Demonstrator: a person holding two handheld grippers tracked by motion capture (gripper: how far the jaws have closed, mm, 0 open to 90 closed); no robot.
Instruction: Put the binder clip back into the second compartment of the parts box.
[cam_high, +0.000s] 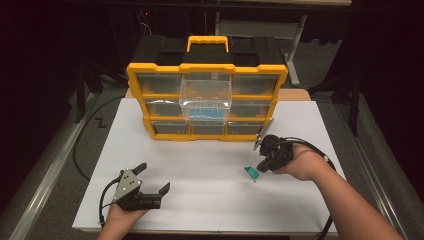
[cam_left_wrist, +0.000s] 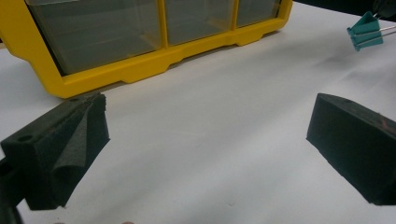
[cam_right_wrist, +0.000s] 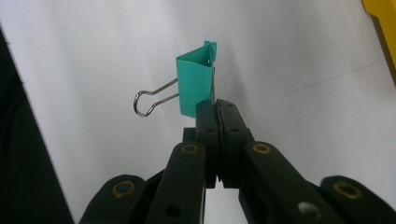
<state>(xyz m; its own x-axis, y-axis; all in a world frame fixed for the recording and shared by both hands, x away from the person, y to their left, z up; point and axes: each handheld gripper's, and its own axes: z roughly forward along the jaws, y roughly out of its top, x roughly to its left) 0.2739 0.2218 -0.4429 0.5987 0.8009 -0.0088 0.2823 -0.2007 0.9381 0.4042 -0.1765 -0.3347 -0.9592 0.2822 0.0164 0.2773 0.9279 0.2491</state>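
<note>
Ahead of you on the white-covered worktop (cam_high: 210, 200) stands the yellow-framed plastic organiser with clear drawers (cam_high: 207, 100). One clear plastic drawer (cam_high: 206, 100) in its middle column is pulled out toward you, and blue clips lie in the bottom of it.

Your right gripper (cam_high: 259, 169) is by far the nearer one to that drawer. Its fingers (cam_right_wrist: 205, 116) are pinched fully together on the small teal binder clip (cam_right_wrist: 196, 84), gripping it at one of its wire handles, so the clip's body sticks out past the fingertips while the other wire loop juts off sideways. The clip hangs just clear of the paper, near the organiser's right front corner; the open drawer lies up and to the left of it, so I judge the carry goes that way.

Your left gripper (cam_high: 153, 177) rests low near the front edge, fingers spread wide with nothing between them, well apart from the clip.
</note>
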